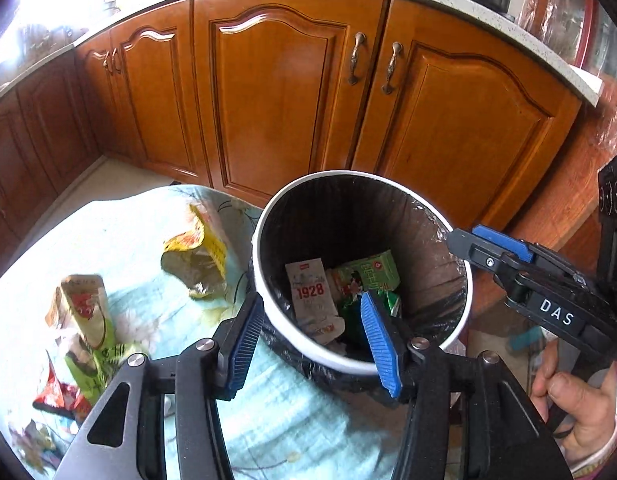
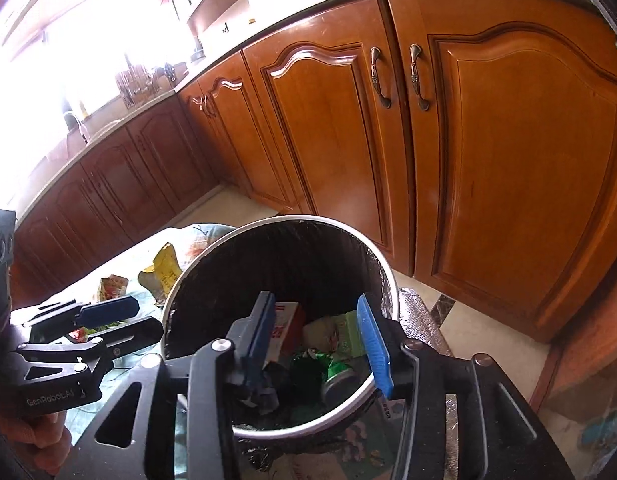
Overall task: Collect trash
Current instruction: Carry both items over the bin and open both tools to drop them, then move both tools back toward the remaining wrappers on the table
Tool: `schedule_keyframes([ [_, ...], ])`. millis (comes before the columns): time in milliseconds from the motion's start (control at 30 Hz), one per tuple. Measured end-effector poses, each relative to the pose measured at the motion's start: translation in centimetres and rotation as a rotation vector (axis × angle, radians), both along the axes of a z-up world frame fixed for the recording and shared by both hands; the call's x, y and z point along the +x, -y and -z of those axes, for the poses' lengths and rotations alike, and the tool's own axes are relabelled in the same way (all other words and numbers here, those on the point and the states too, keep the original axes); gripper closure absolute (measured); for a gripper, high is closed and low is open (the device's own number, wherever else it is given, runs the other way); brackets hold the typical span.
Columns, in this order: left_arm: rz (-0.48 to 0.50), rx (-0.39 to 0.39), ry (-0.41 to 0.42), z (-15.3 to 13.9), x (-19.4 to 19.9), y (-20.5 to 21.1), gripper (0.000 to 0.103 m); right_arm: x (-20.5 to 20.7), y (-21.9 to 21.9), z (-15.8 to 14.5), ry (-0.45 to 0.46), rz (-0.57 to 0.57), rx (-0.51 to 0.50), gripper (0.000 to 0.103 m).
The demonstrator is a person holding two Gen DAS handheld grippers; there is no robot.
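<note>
Hovering over the bin (image 1: 264, 312), both the left gripper (image 1: 312, 344) and right gripper (image 2: 318, 344) are held apart and empty, so the yellow wrapper (image 1: 200, 256) is best approached low and squarely.

Wood cabinets (image 1: 276, 92); pale floor (image 2: 420, 292) — bright.
</note>
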State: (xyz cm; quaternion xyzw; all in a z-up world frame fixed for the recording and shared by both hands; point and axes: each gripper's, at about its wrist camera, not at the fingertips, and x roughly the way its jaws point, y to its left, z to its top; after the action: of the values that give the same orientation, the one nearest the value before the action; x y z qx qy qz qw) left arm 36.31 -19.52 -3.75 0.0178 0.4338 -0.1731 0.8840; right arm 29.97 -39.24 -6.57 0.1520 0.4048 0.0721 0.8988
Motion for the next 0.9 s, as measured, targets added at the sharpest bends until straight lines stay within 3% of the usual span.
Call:
schedule_keyframes([
  [100, -0.031, -0.040, 0.008, -0.1, -1.7, -1.7, 0.046, -1.4, -0.1, -0.3, 0.022, 0.009, 0.047, 0.025],
  [300, -0.114, -0.115, 0.011, 0.2, -5.9, -6.1, 0.040, -4.2, -1.4, -1.1, 0.054, 0.006, 0.110, 0.010],
  [900, -0.327, -0.170, -0.018, 0.7, -15.6, -17.7, 0.040, -9.5, -9.4, -0.5, 0.017, -0.110, 0.186, 0.008],
])
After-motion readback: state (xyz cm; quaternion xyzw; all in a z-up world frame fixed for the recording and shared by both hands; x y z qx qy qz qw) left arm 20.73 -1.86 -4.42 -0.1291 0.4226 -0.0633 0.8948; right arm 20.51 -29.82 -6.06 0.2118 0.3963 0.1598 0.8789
